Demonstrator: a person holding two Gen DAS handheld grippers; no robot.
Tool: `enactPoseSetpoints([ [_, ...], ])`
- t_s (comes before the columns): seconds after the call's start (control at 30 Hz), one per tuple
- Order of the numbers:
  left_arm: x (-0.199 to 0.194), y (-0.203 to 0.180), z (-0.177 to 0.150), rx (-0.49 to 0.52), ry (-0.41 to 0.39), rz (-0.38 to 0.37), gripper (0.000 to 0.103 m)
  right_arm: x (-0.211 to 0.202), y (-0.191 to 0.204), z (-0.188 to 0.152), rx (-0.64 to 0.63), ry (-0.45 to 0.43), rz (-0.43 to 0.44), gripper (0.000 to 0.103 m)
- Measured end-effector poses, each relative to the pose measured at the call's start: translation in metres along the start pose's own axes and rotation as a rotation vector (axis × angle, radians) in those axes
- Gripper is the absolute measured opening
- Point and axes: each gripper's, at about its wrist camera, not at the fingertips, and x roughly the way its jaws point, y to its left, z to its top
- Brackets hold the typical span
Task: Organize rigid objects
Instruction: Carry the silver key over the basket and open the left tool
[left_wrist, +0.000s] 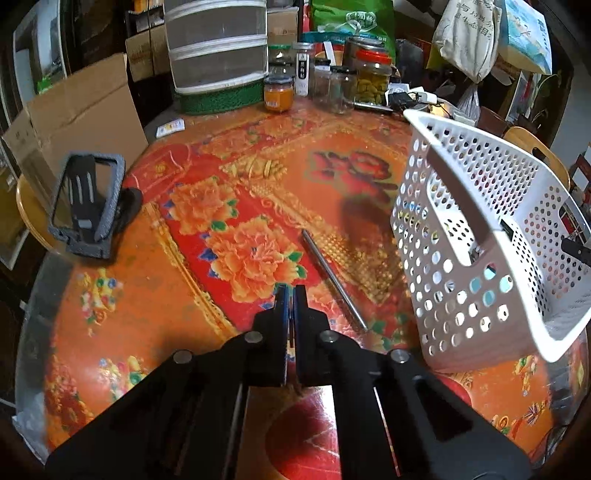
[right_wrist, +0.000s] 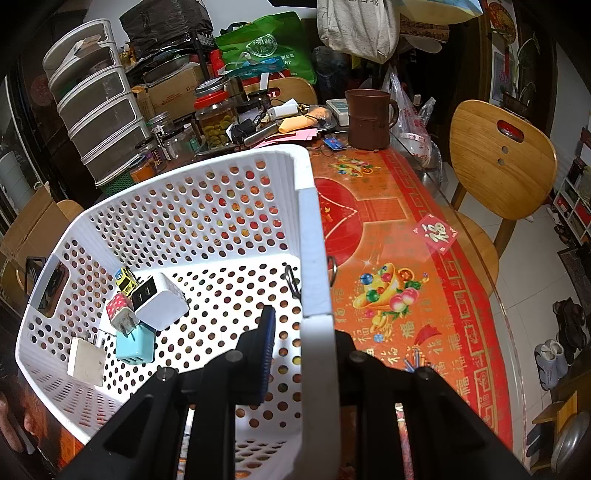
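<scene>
Right tool (right_wrist: 295, 332) clamped on the white perforated plastic basket's (right_wrist: 314, 236) rim; left tool (left_wrist: 290, 295) pinched together, empty. Next job, I reckon: open over the slim silver metal pen (left_wrist: 332, 275) on the bench.

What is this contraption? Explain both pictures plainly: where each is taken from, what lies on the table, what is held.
There is no robot. A person holds a two-finger clamp in each hand, each with a camera looking along its fingers. One picture is from the left gripper, shut with nothing visible in it, above a flowered tablecloth where a metal pen and a grey phone stand lie. The other is from the right gripper, clamped on a white basket holding chargers and a toy car.
</scene>
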Motion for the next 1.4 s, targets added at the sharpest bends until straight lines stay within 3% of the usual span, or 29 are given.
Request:
enactPoseSetpoints([
  [0.4,-0.054,-0.007,0.028,0.007,-0.097,-0.001,0.002,0.000,0.000,-0.001,0.000,0.002,0.000,0.021],
  [0.83,-0.130,-0.095,0.077,0.123,-0.224,-0.049,0.002,0.000,0.000,0.000,0.000,0.002,0.001,0.021],
  [1.03,-0.121,-0.139,0.079,0.176,-0.204,-0.087,0.002,0.000,0.001,0.000,-0.001,0.003,0.001,0.021],
  [1.33,-0.072,-0.179,0.064,0.241,-0.130,-0.105,0.003,0.001,0.001,-0.001,-0.001,0.003,0.002,0.021],
  [1.37,-0.069,-0.182,0.062,0.256,-0.136,-0.101,0.003,0.001,0.000,-0.001,-0.001,0.003,0.002,0.021],
  [1.4,-0.067,-0.184,0.060,0.271,-0.145,-0.088,0.013,0.001,0.000,-0.002,0.000,0.004,0.002,0.021],
])
